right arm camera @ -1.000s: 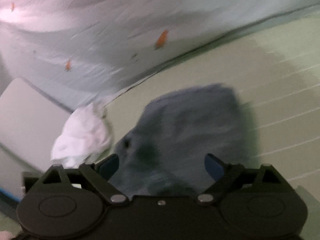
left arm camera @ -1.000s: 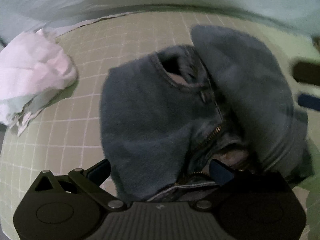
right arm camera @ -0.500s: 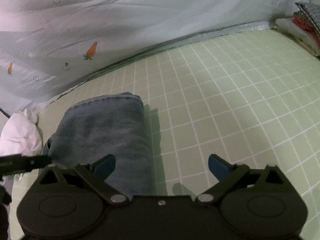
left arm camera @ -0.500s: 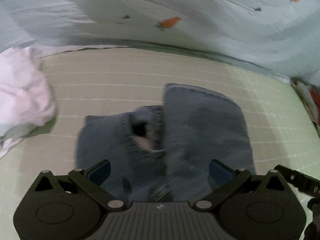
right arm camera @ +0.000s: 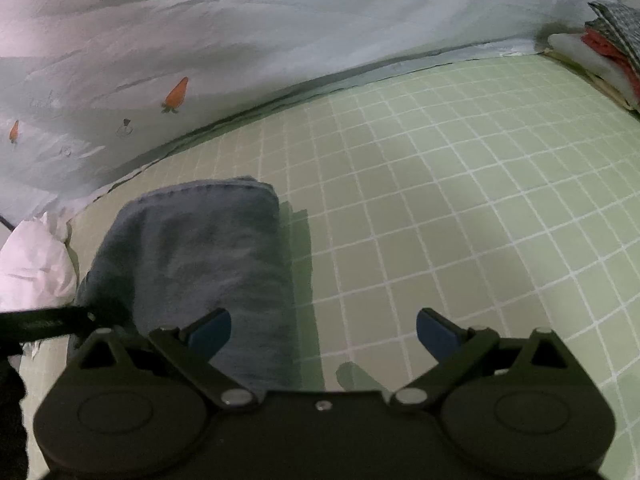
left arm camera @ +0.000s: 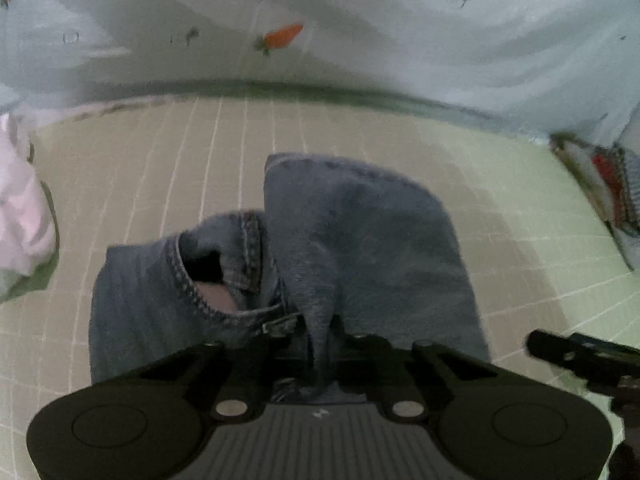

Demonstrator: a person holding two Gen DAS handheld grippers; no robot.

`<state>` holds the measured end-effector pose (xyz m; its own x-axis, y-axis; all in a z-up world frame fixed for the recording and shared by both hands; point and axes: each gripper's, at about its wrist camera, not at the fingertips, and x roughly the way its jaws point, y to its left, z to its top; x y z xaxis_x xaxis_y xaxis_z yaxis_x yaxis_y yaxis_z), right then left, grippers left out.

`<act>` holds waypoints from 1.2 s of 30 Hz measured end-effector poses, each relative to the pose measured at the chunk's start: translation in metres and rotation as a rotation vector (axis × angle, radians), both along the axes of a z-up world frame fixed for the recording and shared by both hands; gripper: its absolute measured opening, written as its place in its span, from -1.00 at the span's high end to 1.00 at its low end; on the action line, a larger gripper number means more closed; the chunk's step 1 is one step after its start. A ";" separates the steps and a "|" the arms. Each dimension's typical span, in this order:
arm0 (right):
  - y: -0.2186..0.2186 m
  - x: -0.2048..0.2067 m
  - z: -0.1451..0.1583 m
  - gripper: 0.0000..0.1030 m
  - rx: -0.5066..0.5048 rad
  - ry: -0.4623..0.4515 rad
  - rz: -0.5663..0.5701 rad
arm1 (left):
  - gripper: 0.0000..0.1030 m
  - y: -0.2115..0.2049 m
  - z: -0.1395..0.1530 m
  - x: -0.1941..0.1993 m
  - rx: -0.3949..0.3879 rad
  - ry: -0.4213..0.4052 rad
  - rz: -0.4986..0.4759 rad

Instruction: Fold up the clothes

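Lying on the green checked sheet [right arm camera: 460,208], the denim garment [right arm camera: 200,264] serves as the landmark: it is a partly folded bundle whose long axis runs away from both cameras toward the carrot-print cloth [right arm camera: 240,60] behind it. A crumpled white cloth [right arm camera: 32,264] sits just left of it, and a stack of folded laundry [right arm camera: 608,40] lies well off to its right. At the denim's near end, the left gripper [left arm camera: 324,344] is clamped on a raised pinch of fabric, beside the open waistband [left arm camera: 200,280]. The right gripper [right arm camera: 324,332] hovers at the denim's near right edge, its jaws spread and holding nothing. The left is plainly nearer the fabric; I judge any further fold would travel along that long axis.
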<state>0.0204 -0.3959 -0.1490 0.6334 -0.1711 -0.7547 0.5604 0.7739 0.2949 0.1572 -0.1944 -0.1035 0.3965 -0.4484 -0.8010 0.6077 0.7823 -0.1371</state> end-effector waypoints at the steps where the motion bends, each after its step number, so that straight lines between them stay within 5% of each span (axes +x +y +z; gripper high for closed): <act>1: 0.002 0.001 0.000 -0.95 -0.002 0.001 0.005 | 0.86 0.002 0.008 -0.004 -0.010 -0.023 -0.004; 9: 0.013 0.010 0.000 -0.95 -0.023 0.007 0.056 | 0.86 0.047 0.091 -0.043 -0.150 -0.245 -0.037; 12: 0.017 0.013 -0.001 -0.95 -0.029 0.019 0.075 | 0.84 0.085 0.074 -0.027 -0.141 -0.172 0.122; 17: 0.023 0.017 -0.005 -0.95 -0.030 0.052 0.106 | 0.62 0.137 -0.006 0.006 -0.015 0.069 0.391; 20: 0.027 0.021 -0.007 -0.95 -0.032 0.069 0.126 | 0.33 0.149 -0.022 0.006 0.033 0.101 0.420; 23: 0.031 0.027 -0.008 -0.95 -0.031 0.080 0.146 | -0.48 0.155 -0.016 0.002 -0.001 0.081 0.425; 28: 0.043 0.039 -0.002 -0.99 -0.024 0.054 0.193 | -0.75 0.151 -0.016 0.014 -0.051 0.076 0.394; 36: 0.066 0.077 0.003 -0.99 -0.036 0.059 0.313 | -0.79 0.138 -0.039 0.038 -0.020 0.156 0.345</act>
<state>0.0977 -0.3302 -0.1465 0.6151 -0.0016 -0.7884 0.3084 0.9208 0.2388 0.1955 -0.0568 -0.1421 0.4007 -0.3263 -0.8561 0.2792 0.9335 -0.2251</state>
